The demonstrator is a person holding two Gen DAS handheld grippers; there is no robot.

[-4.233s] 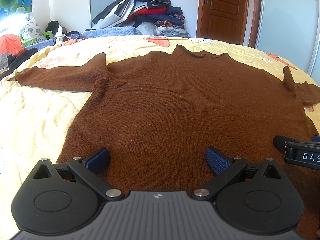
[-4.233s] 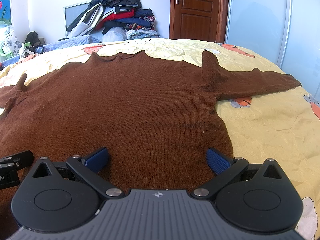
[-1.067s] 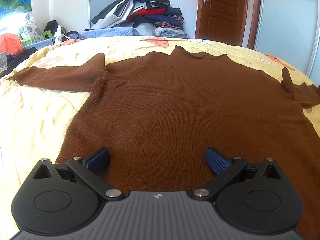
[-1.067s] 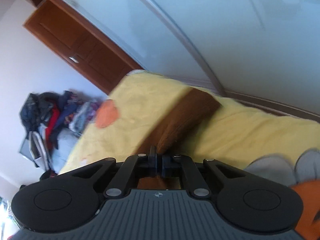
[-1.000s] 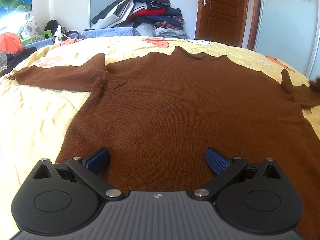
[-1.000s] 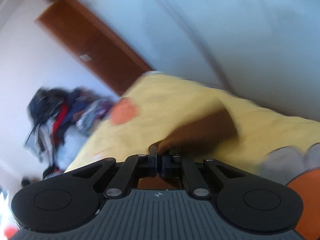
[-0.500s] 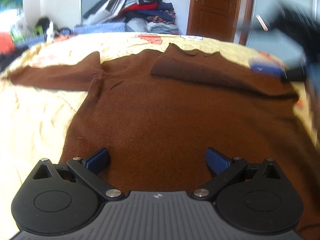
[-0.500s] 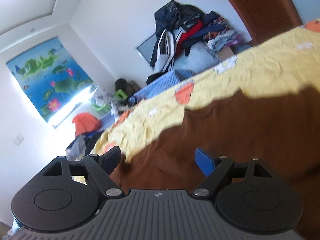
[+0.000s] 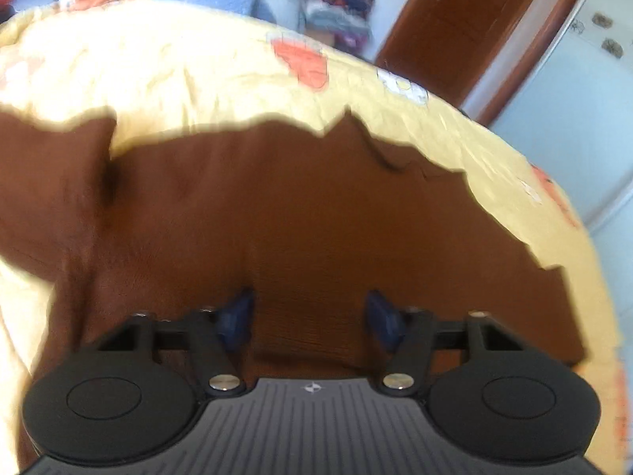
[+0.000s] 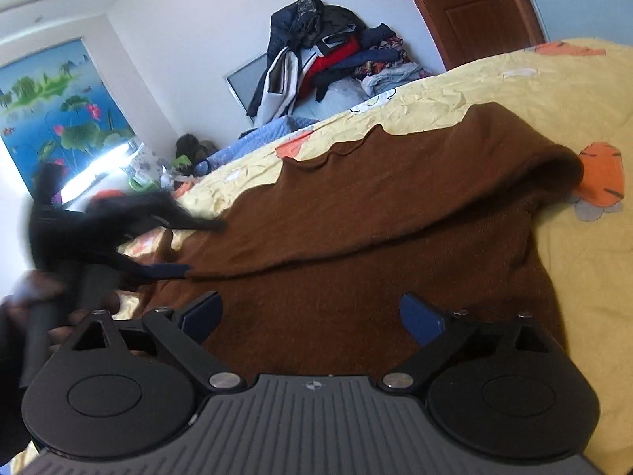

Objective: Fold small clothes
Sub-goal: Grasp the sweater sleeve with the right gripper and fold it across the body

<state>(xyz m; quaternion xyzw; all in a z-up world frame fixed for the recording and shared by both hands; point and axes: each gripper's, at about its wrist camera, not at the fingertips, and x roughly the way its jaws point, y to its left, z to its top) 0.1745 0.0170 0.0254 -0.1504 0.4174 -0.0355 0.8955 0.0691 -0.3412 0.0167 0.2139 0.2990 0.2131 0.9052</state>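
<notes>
A brown knit sweater (image 9: 316, 206) lies flat on a yellow bedspread (image 9: 198, 67). Its right sleeve (image 10: 395, 206) is folded across the body, as the right wrist view shows. My left gripper (image 9: 310, 312) is part open low over the sweater, with the sleeve's cuff between its jaws. In the right wrist view the left gripper (image 10: 158, 245) shows blurred at the cuff end of that folded sleeve. My right gripper (image 10: 310, 312) is open and empty above the sweater's lower body (image 10: 336, 316).
A heap of clothes (image 10: 324, 55) is piled against the far wall beside a wooden door (image 10: 474, 4). A white wardrobe (image 9: 573, 118) stands to the right of the bed. More items (image 10: 186, 150) lie by the bed's far left.
The left gripper has swung in over the sweater to the folded sleeve's cuff and narrowed its jaws. The right gripper has pulled back, still open.
</notes>
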